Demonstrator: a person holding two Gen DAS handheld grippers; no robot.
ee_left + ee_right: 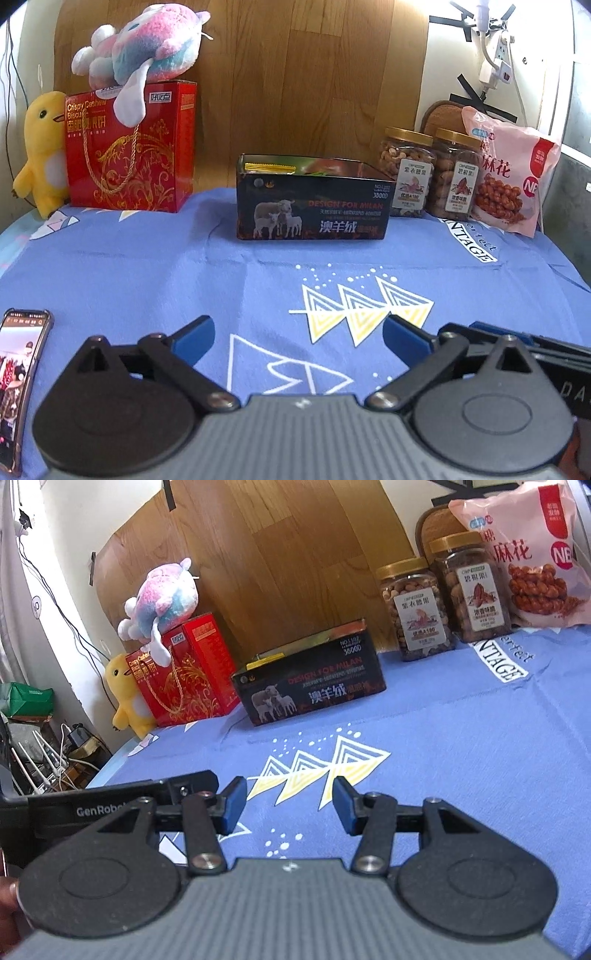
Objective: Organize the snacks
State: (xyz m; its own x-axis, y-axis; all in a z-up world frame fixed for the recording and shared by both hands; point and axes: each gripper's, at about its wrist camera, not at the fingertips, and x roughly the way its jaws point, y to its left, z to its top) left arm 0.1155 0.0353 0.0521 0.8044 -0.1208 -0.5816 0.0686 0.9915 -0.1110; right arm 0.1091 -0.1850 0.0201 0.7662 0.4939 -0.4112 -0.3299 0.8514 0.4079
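A black open box (pixel 312 206) with sheep printed on its front stands at the back middle of the blue cloth (pixel 147 277); yellow packets show inside it. It also shows in the right wrist view (pixel 310 686). To its right stand two gold-lidded nut jars (pixel 408 173) (pixel 452 177) and a pink snack bag (pixel 513 173). In the right wrist view the jars (pixel 417 609) (pixel 472 590) and the bag (pixel 532 554) are at the upper right. My left gripper (pixel 298 336) is open and empty, low over the cloth. My right gripper (pixel 290 805) is open and empty, beside the left one.
A red biscuit gift box (pixel 133 147) with a pink plush (pixel 147 51) on top and a yellow duck plush (pixel 42 151) stand back left. A phone (pixel 20 384) lies at the near left. A wood panel (pixel 295 74) backs the table. Cables and routers (pixel 48 760) sit off the left edge.
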